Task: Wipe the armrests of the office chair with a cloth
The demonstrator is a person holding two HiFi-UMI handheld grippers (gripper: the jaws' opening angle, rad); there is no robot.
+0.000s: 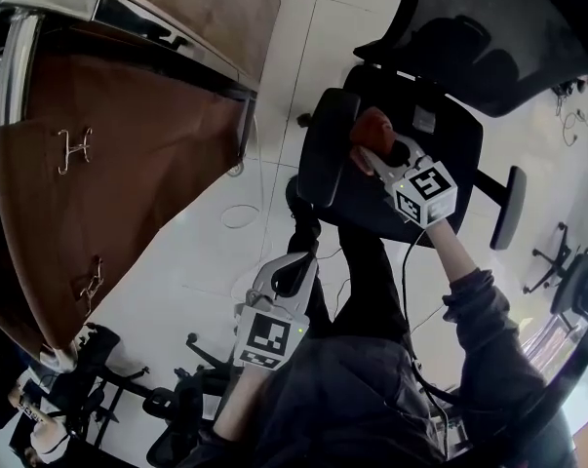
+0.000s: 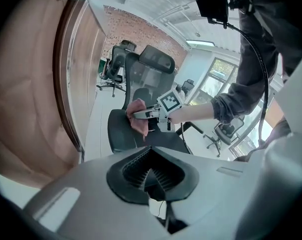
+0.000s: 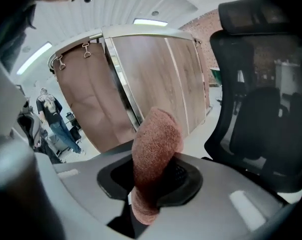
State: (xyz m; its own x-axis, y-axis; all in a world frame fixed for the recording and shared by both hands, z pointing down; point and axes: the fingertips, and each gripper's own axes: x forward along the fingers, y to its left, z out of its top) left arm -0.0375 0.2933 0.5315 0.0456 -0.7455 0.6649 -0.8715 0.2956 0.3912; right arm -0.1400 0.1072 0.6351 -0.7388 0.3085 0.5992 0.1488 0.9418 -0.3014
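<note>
Cloth, a reddish wad, sits pinched in the right gripper in our head view, at the inner edge of the armrest on the office chair, while the left gripper hangs lower, near our body and apart from the chair. In the left gripper view we see its ridged jaws meet with nothing between them, and beyond them the right gripper holds the cloth above the seat. In the right gripper view we see its jaws clamped on the cloth, which sticks up past them, with the mesh backrest at the right and a wooden cabinet behind.
</note>
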